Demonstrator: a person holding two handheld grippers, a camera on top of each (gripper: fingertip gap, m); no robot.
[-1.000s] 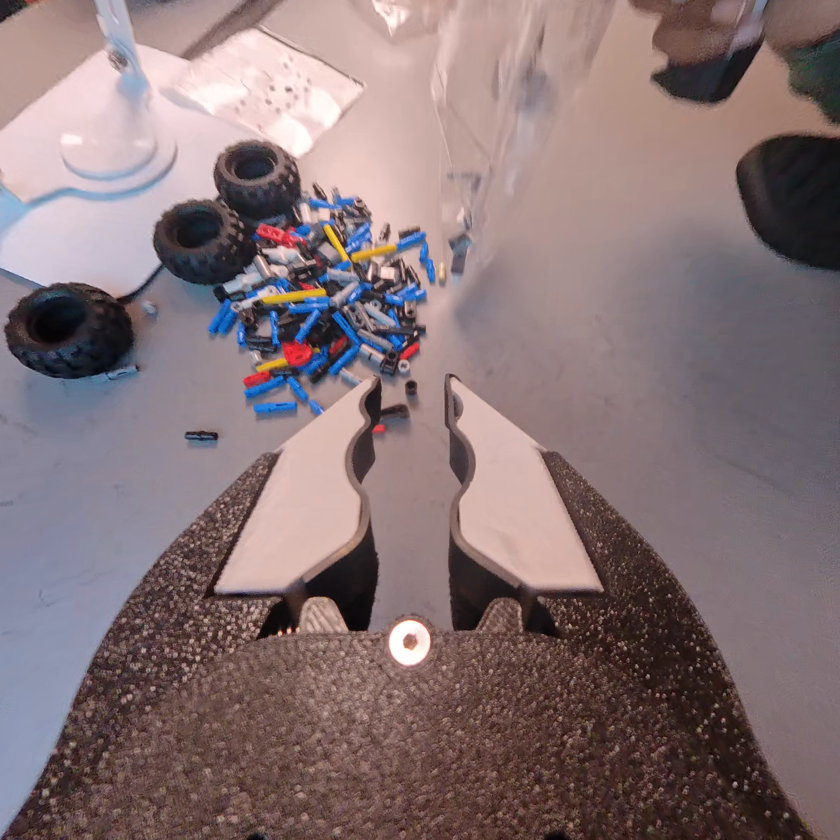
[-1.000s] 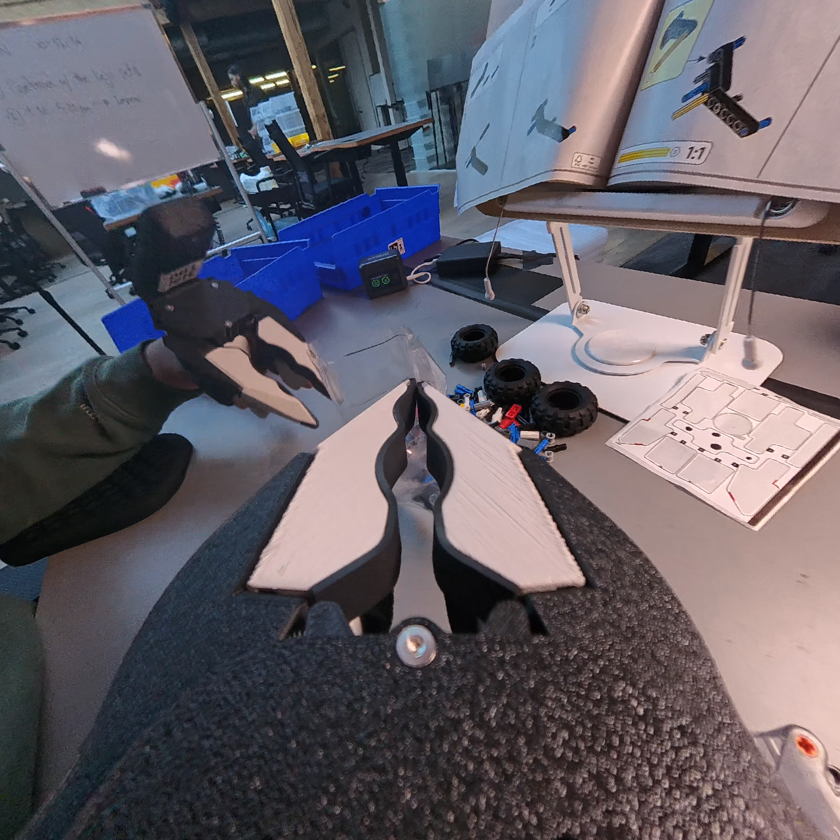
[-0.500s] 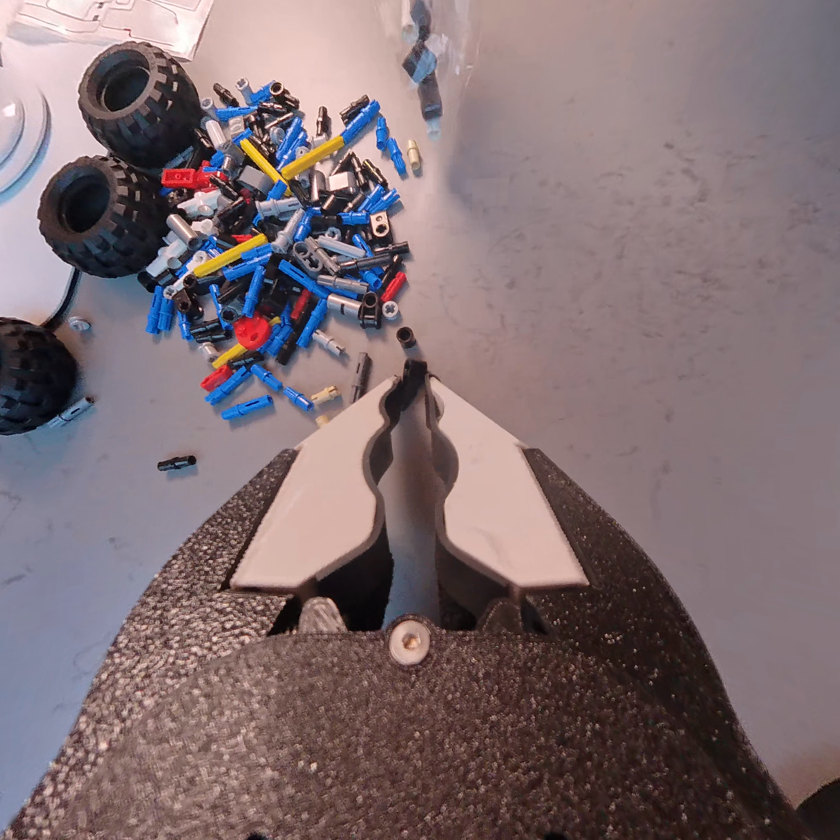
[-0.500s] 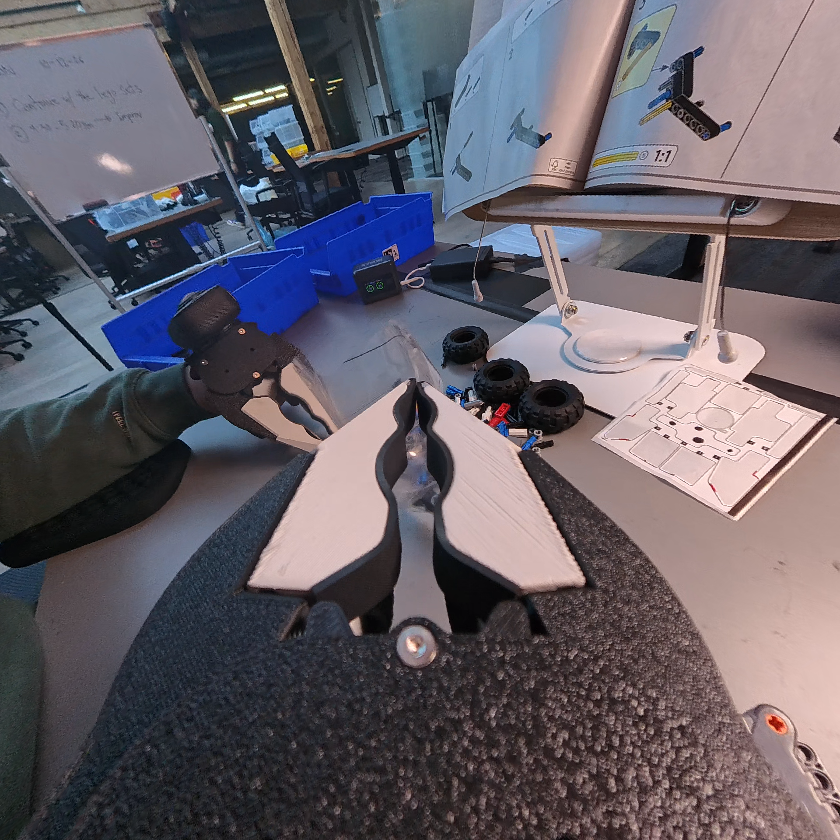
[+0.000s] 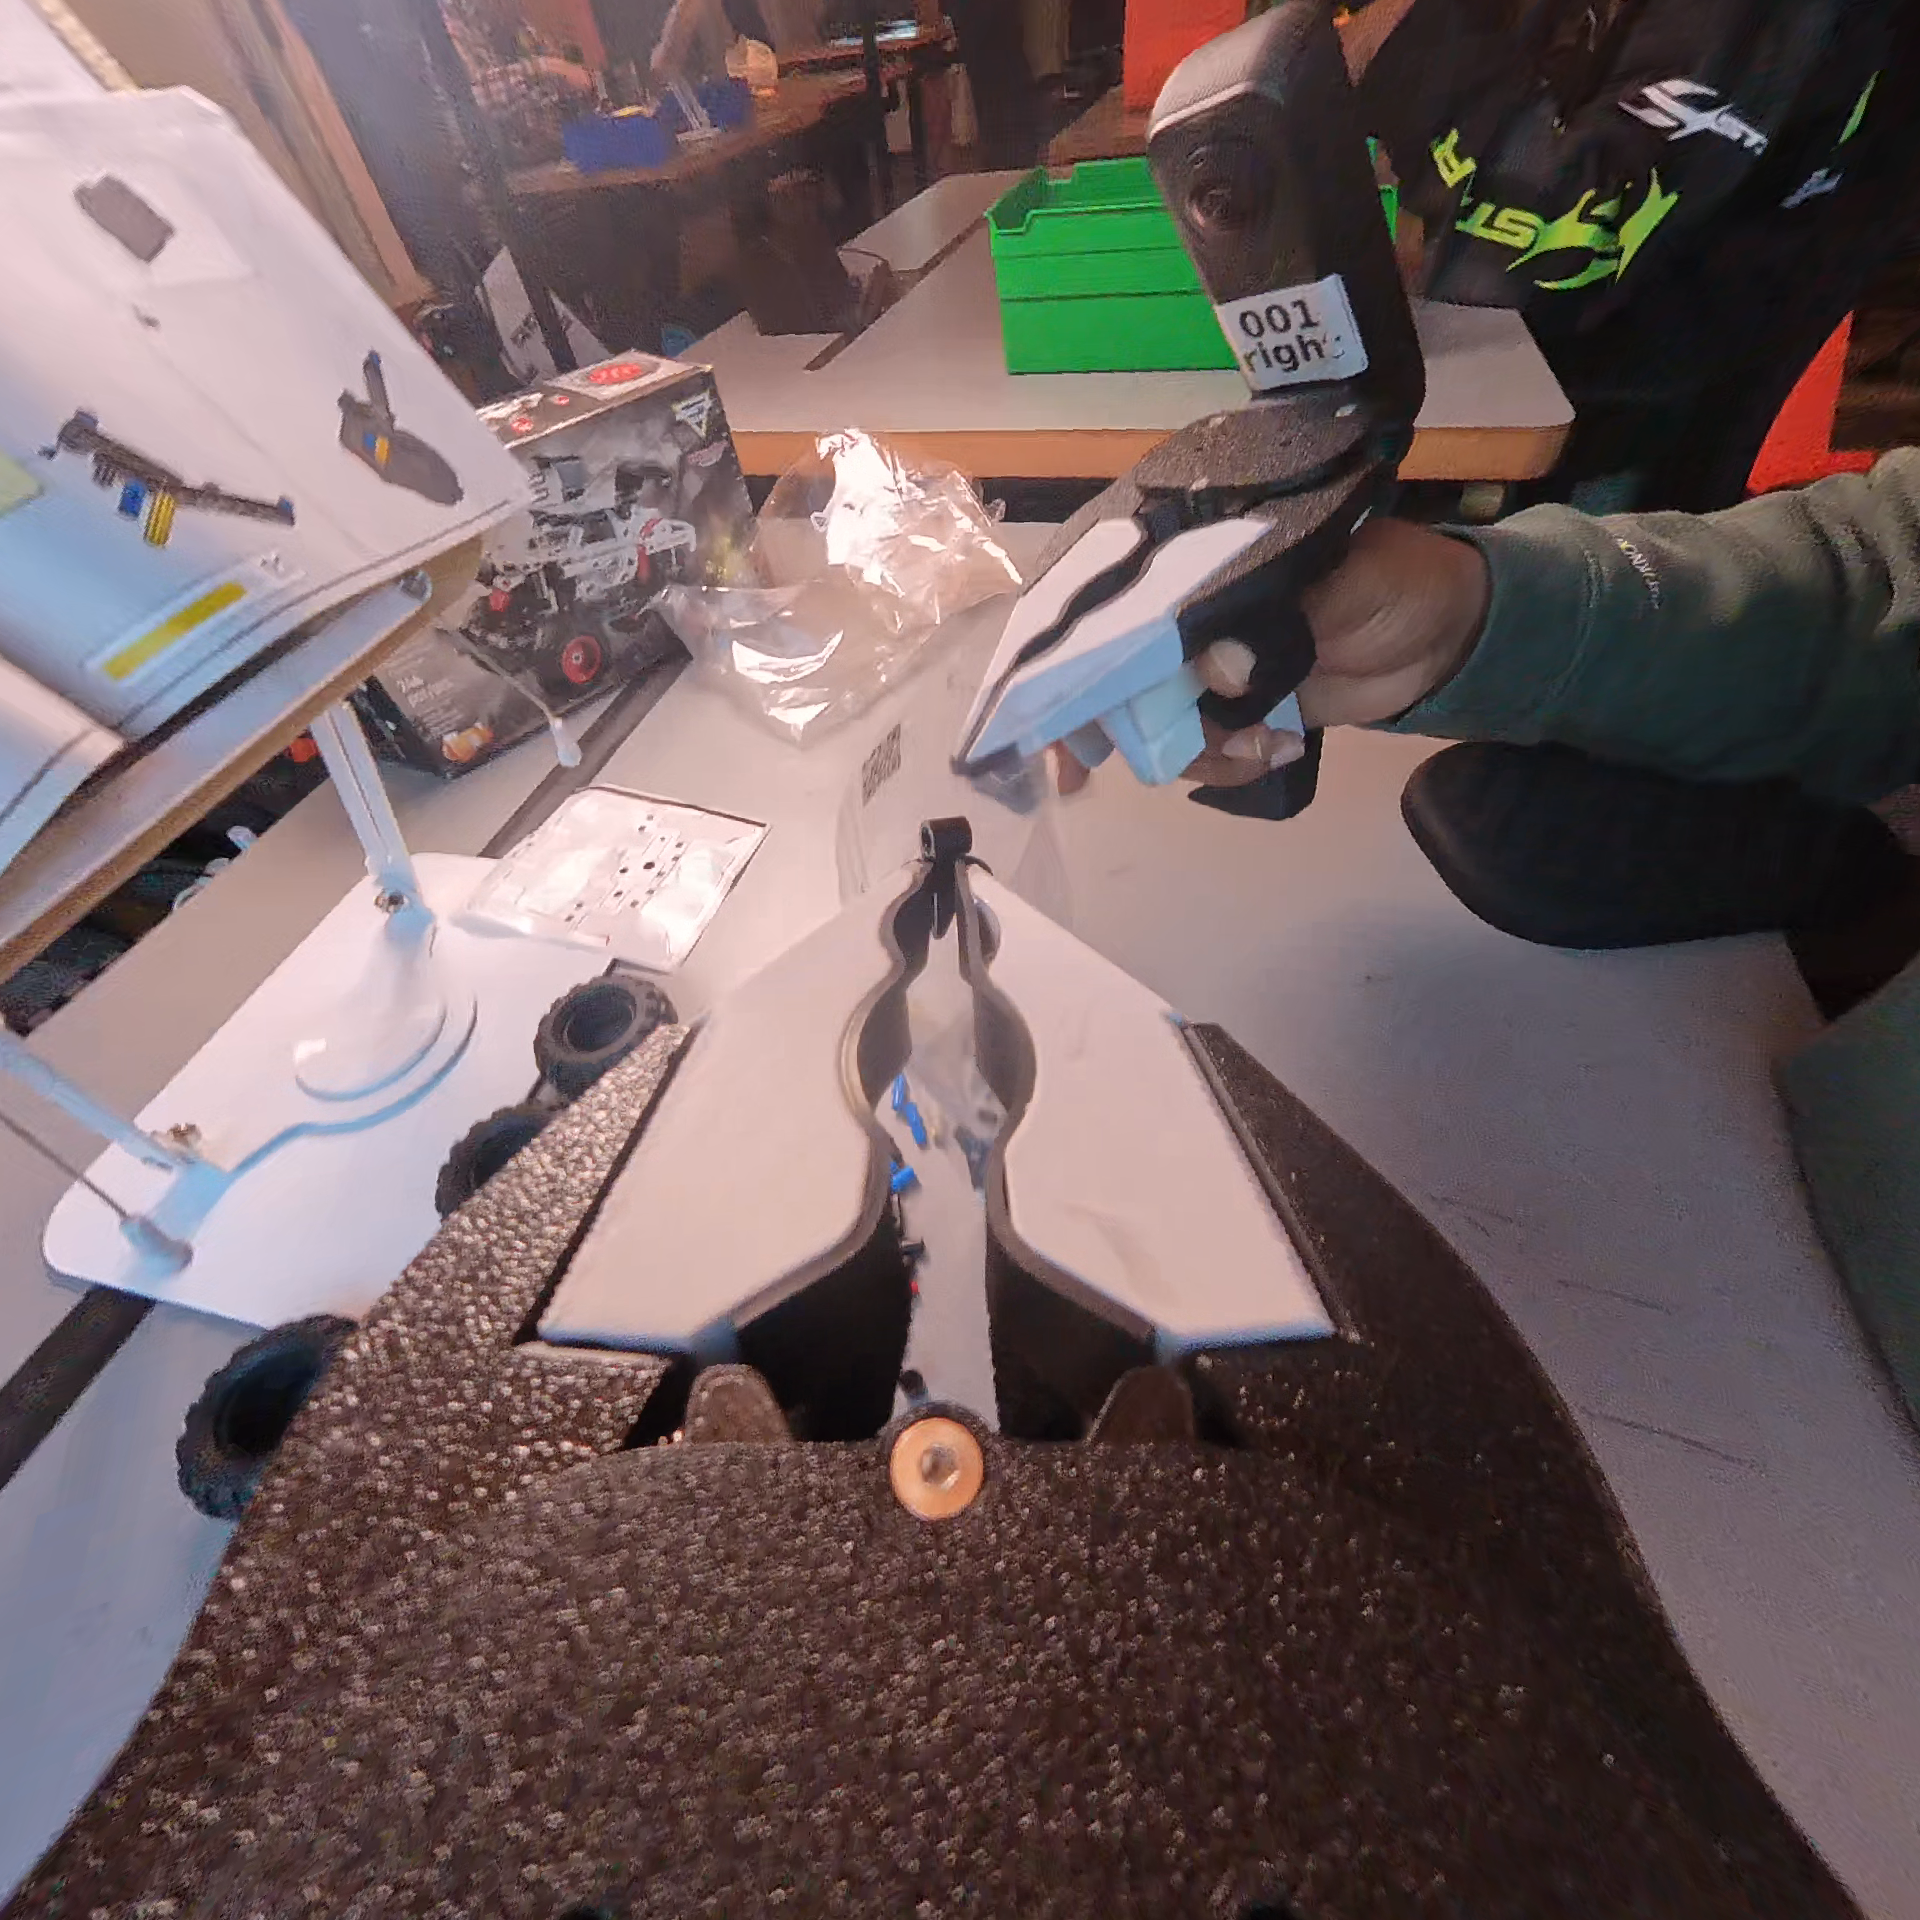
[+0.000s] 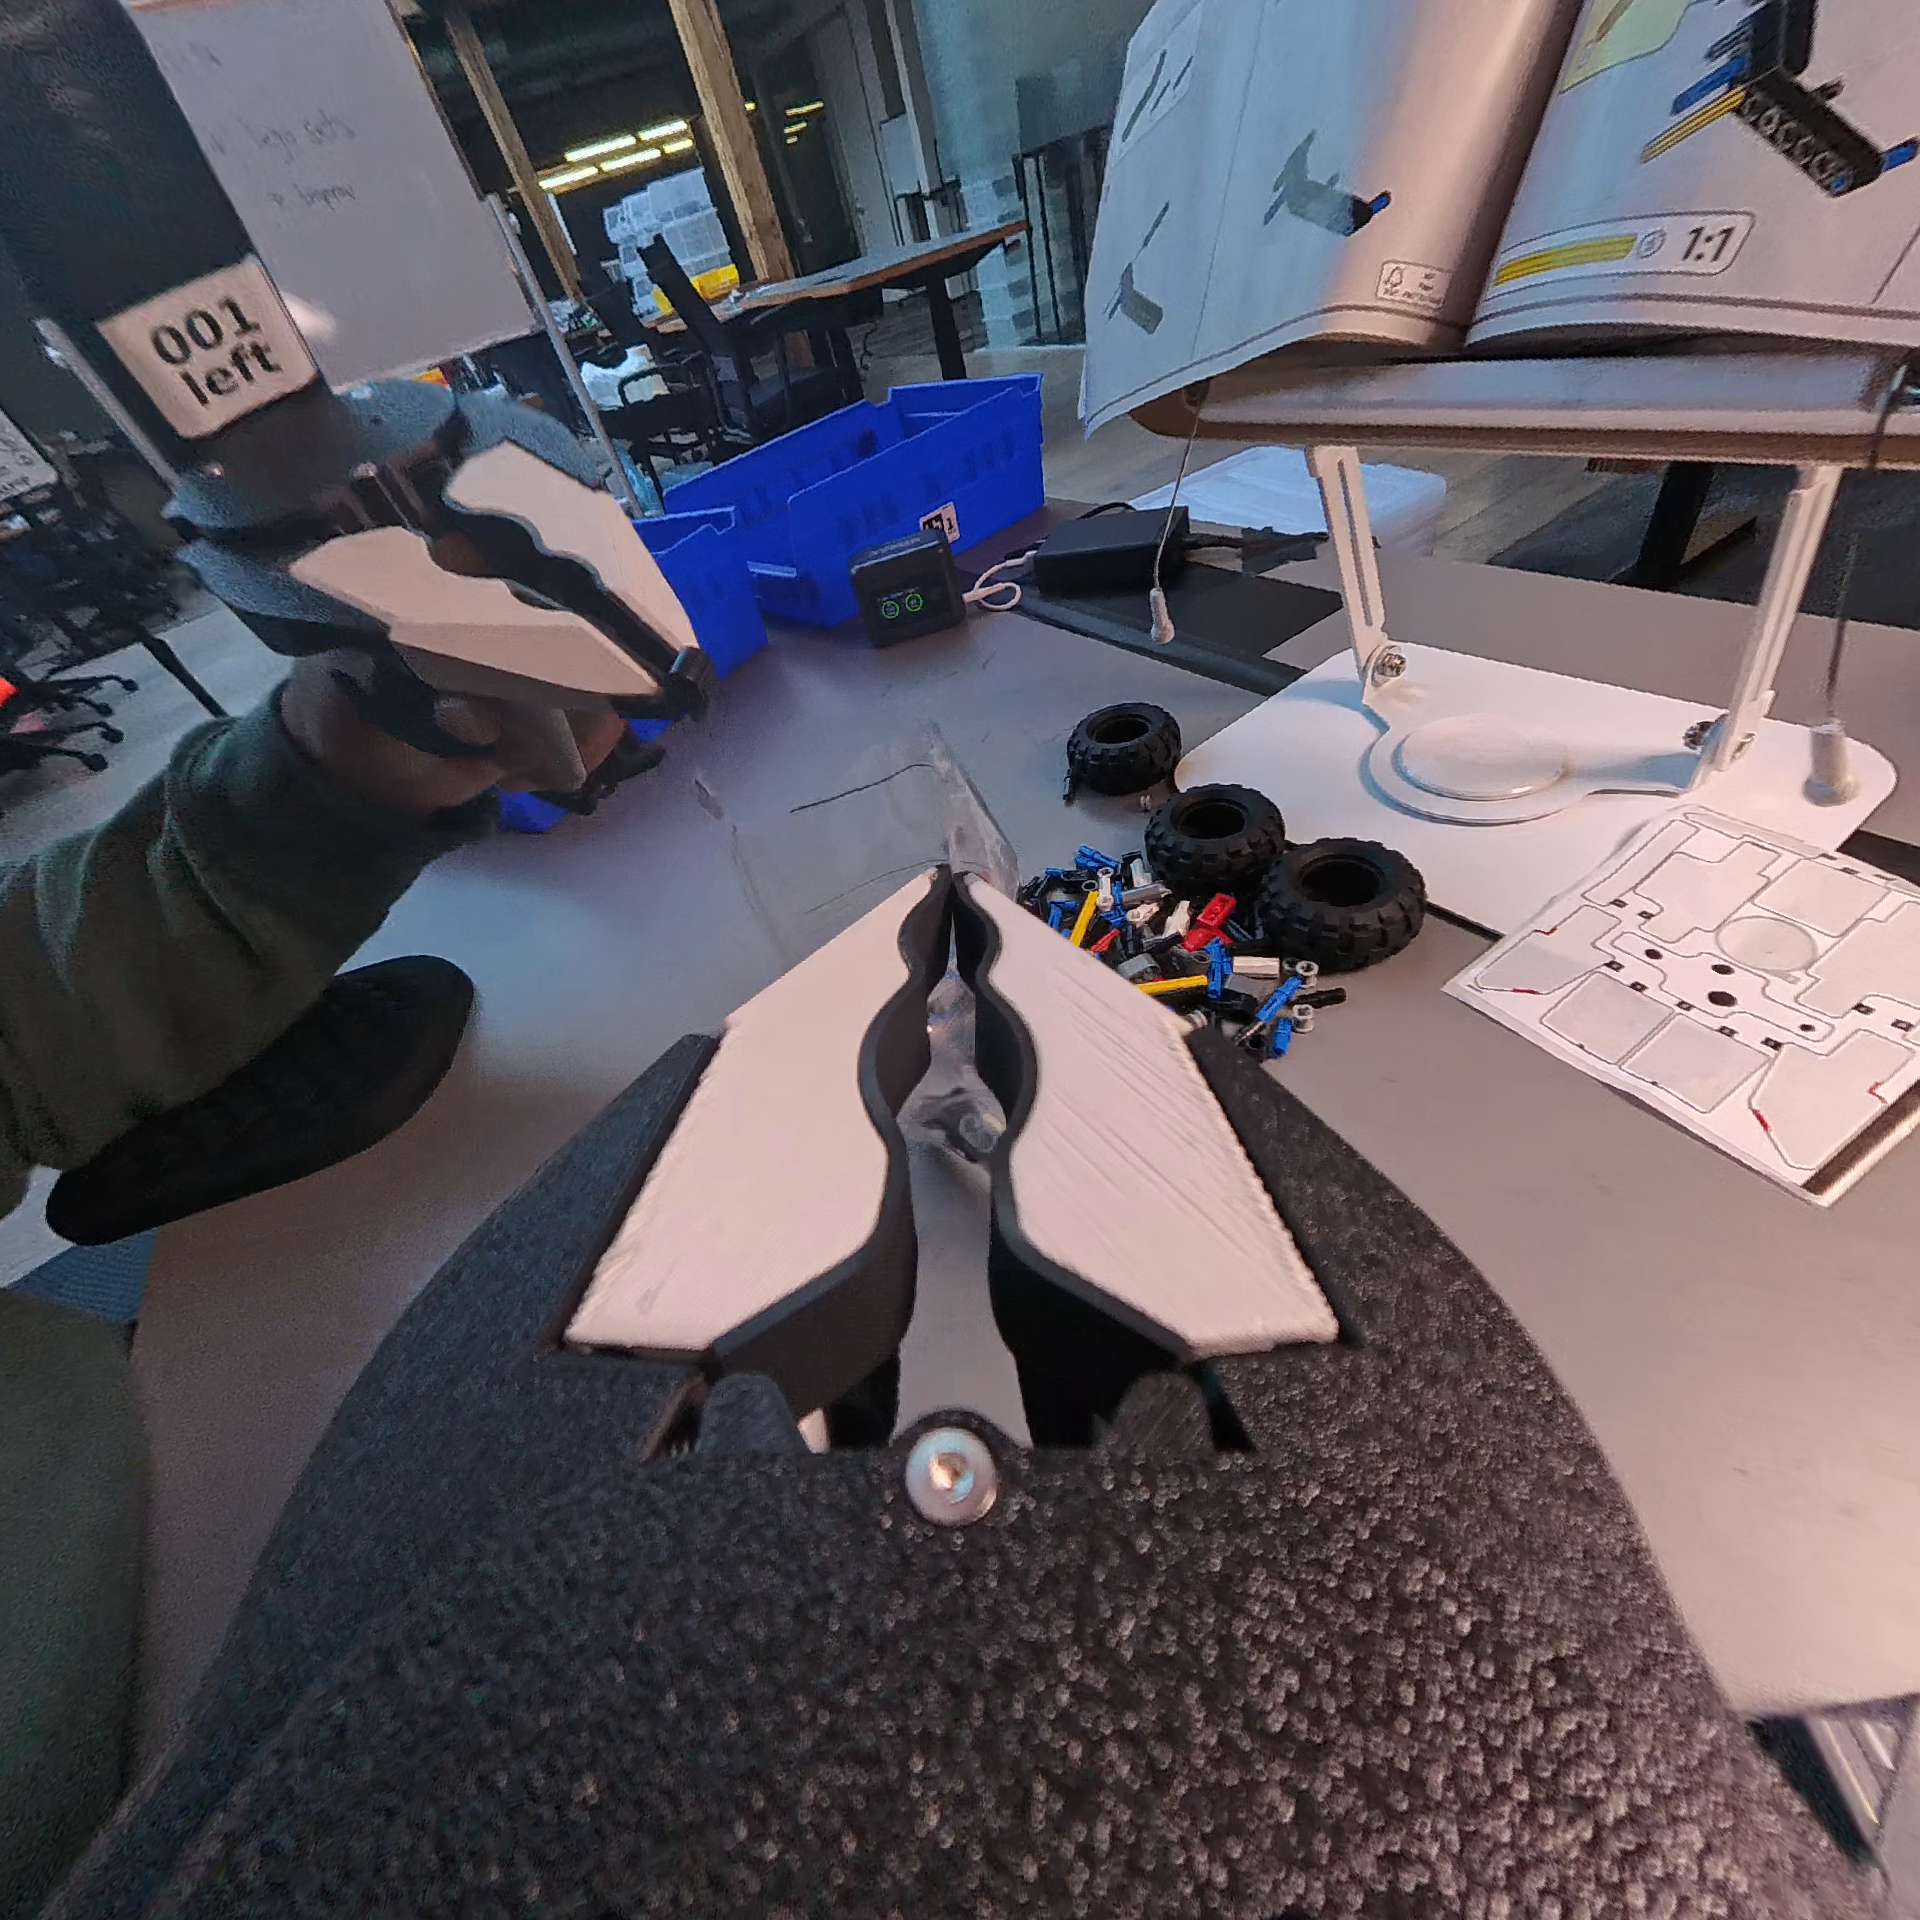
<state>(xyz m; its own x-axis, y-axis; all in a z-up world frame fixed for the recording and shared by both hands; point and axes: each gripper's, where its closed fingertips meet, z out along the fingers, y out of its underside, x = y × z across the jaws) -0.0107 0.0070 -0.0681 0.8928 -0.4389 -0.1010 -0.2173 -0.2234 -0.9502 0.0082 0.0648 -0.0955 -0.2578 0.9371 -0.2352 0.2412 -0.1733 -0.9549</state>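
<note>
Lifted off the bench [image 5: 1455, 1091] since half a second ago, the left hand-held gripper [image 5: 943, 847] pinches a small black peg [image 5: 945, 836]. Right hand-held gripper [image 6: 951, 883] (white label, as on the left) is clamped on a clear bag [image 6: 883, 800]. Only the right view shows loose parts [image 6: 1174, 935]; only the left, a printed box [image 5: 603, 551].

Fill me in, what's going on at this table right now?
A person holds both grippers above the grey table. The left gripper is shut on a small black connector piece, raised off the surface. The right gripper is shut on a clear plastic bag. A pile of small building pieces and three black tyres lie beside the manual stand.
</note>
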